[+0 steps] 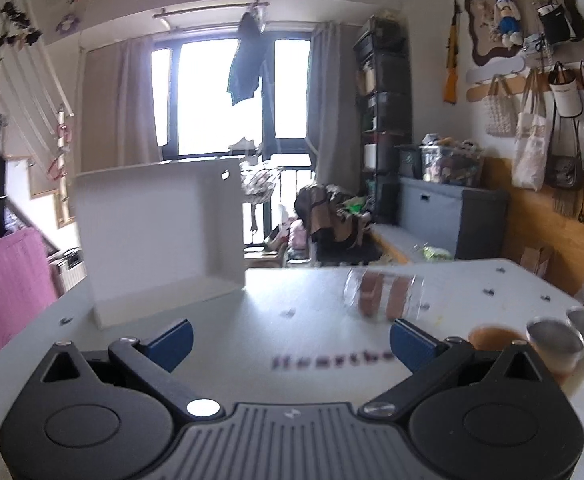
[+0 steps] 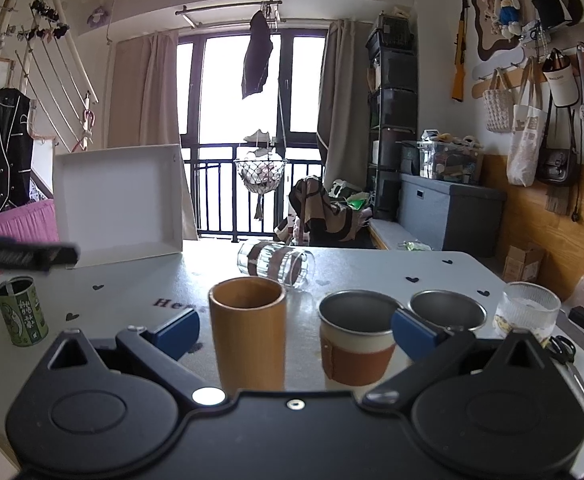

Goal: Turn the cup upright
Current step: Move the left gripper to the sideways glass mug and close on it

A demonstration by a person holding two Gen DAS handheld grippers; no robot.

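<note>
A clear ribbed glass cup with brown bands (image 2: pixel 276 265) lies on its side on the white table (image 2: pixel 372 276), mouth to the right. It shows blurred in the left wrist view (image 1: pixel 384 294), ahead and right of my open, empty left gripper (image 1: pixel 290 340). My right gripper (image 2: pixel 296 332) is open and empty, low over the near table. An upright tan cup (image 2: pixel 247 336) and a steel cup with a brown sleeve (image 2: pixel 357 340) stand between its fingers, nearer than the lying glass.
A second steel cup (image 2: pixel 448 312) and a ribbed glass tumbler (image 2: pixel 530 314) stand at right, with scissors (image 2: pixel 572 364) by the edge. A green tin (image 2: pixel 21 310) stands at left. A white open box (image 2: pixel 118 204) stands at the back left.
</note>
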